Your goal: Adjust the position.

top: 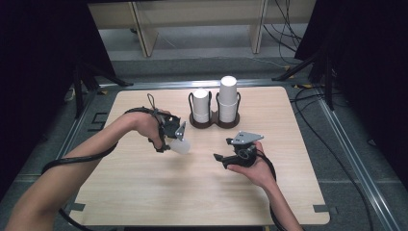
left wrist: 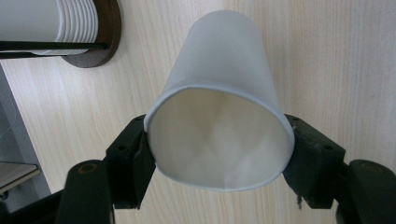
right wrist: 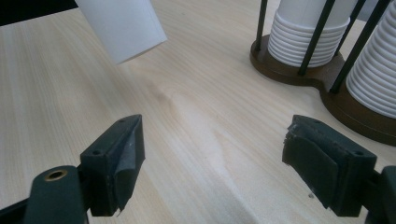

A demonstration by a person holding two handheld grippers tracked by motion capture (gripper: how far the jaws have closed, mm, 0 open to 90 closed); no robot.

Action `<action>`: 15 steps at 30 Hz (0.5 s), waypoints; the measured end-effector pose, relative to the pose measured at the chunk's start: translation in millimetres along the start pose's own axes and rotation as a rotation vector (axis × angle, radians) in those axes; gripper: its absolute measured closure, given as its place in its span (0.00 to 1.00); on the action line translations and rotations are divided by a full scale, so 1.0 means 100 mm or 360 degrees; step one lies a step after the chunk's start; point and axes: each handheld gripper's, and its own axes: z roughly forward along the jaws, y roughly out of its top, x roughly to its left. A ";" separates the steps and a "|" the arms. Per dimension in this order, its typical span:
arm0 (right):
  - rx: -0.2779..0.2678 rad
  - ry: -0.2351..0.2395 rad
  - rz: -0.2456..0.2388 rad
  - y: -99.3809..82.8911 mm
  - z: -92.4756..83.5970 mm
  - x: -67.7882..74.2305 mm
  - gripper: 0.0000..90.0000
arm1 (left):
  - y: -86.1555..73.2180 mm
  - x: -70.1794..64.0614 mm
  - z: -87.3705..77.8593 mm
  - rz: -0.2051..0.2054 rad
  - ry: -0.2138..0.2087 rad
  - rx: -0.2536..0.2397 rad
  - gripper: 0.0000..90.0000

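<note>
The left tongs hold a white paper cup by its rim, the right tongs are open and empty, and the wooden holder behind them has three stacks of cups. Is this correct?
Not quite: the wooden holder has two stacks of cups, not three, as the high view shows. The rest is right: the left tongs hold the white paper cup by its rim, and the right tongs are open and empty.

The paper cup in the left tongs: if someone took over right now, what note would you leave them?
Left tongs: shut on one paper cup at its rim, mouth toward the hand, held just above the table.
Right tongs: open, empty, low over the table.
Cup holder: two stacks of cups at the far side.
Done: one cup in hand, apart from the stacks.
Left: probably to set it down or hand it to the right tongs.
</note>
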 end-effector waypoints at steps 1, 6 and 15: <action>0.0000 0.0000 0.0001 0.00 0.00 0.00 0.22 | 0.00 0.00 0.00 0.0004 -0.0001 0.0004 0.35; -0.0014 -0.0019 -0.0035 0.00 0.00 -0.01 0.22 | 0.01 -0.01 0.00 0.0009 -0.0003 0.0015 0.35; -0.0011 -0.0012 -0.0024 -0.01 0.00 -0.01 0.22 | 0.01 0.00 0.01 0.0023 -0.0005 0.0042 0.35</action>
